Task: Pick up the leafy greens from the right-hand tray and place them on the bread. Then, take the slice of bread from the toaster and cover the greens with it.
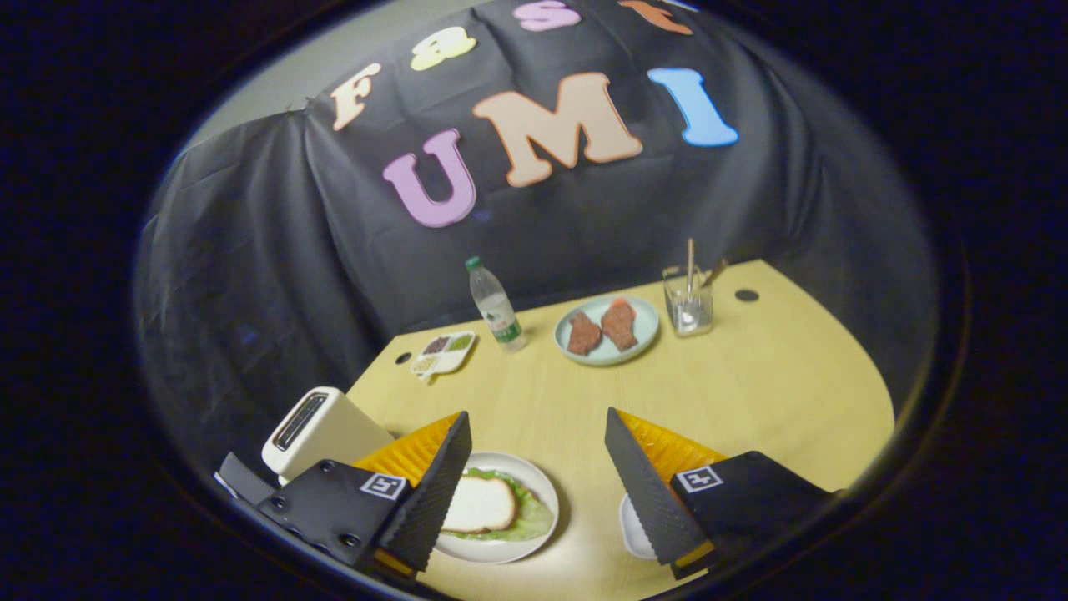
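Note:
My gripper (534, 455) hangs open above the near part of the yellow table, with nothing between its fingers. Below and between the fingers, closer to the left one, sits a white plate (541, 484). On it lie leafy greens (534, 516) with a slice of bread (480, 504) resting on top of them. The white toaster (321, 427) stands just left of the left finger; what its slot holds I cannot tell. A white tray (632, 524) peeks out behind the right finger, mostly hidden.
Farther back on the table (776, 392) are a pale green plate (647, 334) with two pieces of meat, a clear glass (689, 307) holding sticks, a water bottle (496, 306), and a small divided dish (445, 353).

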A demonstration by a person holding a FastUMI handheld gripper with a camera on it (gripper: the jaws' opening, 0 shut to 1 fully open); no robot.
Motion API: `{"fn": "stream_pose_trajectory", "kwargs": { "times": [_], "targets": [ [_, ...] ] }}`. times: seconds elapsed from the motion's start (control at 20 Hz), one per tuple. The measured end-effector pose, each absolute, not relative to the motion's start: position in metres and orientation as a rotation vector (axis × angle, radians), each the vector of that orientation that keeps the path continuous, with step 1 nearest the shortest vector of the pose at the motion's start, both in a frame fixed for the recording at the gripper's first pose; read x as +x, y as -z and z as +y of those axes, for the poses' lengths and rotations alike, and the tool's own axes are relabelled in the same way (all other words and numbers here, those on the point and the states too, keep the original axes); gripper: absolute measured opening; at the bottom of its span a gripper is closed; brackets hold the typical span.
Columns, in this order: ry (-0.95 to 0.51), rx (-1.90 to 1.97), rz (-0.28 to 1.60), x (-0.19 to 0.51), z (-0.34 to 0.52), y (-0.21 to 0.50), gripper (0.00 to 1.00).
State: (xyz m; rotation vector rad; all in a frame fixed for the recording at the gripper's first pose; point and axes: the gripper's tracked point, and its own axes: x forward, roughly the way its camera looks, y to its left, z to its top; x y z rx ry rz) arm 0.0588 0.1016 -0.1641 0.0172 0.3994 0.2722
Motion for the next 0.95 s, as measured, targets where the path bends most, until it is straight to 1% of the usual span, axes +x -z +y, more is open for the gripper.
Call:
{"fn": "stream_pose_trajectory", "kwargs": {
  "times": [0.25,0.4,0.65,0.95],
  "targets": [
    [-0.296,-0.061,0.102,0.037,0.124,0.061,1.00],
    [-0.301,-0.080,-0.050,0.024,0.132,0.018,1.00],
    [-0.265,-0.020,-0.084,0.011,0.122,0.007,1.00],
    [-0.225,-0.045,-0.053,0.002,0.095,0.011,1.00]
  ]
}}
